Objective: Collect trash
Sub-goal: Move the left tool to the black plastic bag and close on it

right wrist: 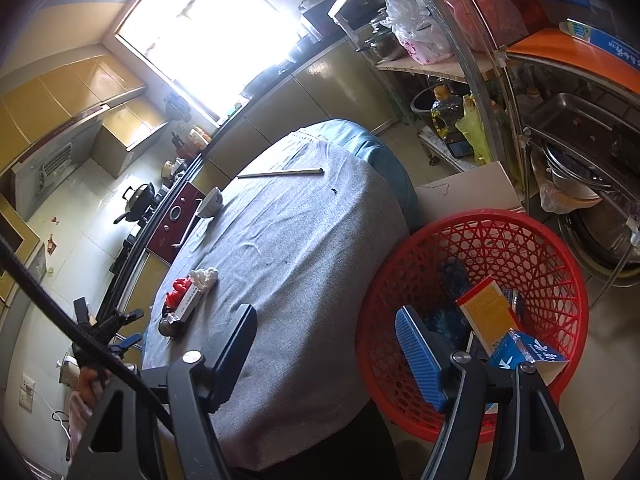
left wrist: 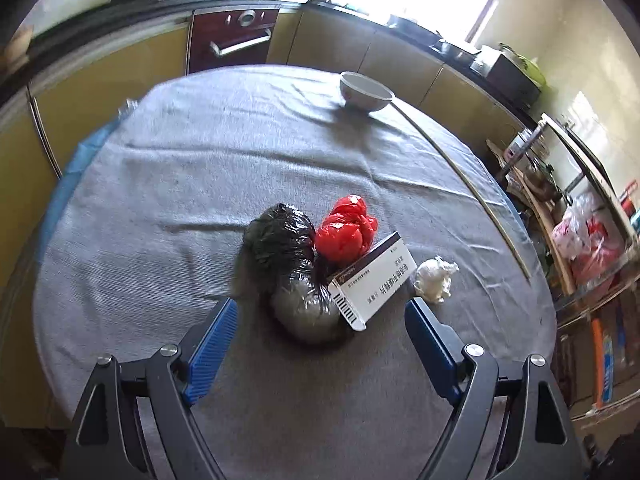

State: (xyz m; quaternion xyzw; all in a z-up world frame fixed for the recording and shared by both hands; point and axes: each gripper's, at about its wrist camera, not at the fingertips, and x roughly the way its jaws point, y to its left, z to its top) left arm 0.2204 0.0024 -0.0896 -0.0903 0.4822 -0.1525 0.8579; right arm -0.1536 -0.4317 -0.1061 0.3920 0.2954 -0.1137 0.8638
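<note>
A pile of trash lies on the grey-clothed round table [left wrist: 192, 168]: a crumpled black plastic bag [left wrist: 286, 256], a red plastic bag [left wrist: 346, 232], a white printed box [left wrist: 372, 280] leaning on both, and a wad of white tissue [left wrist: 434, 278] just to its right. My left gripper [left wrist: 322, 308] is open and hovers just short of the pile, with the black bag and box ahead between its blue pads. My right gripper [right wrist: 326, 314] is open and empty, at the table's edge beside a red mesh basket [right wrist: 520, 248]. In the basket lie a yellow box [right wrist: 486, 316] and a blue carton [right wrist: 528, 354].
A white bowl [left wrist: 366, 90] and a long thin stick [left wrist: 460, 184] lie at the table's far side. Yellow kitchen cabinets and a dark red oven [left wrist: 234, 38] stand behind. A metal rack [right wrist: 500, 60] crowded with pots and bags stands beside the basket.
</note>
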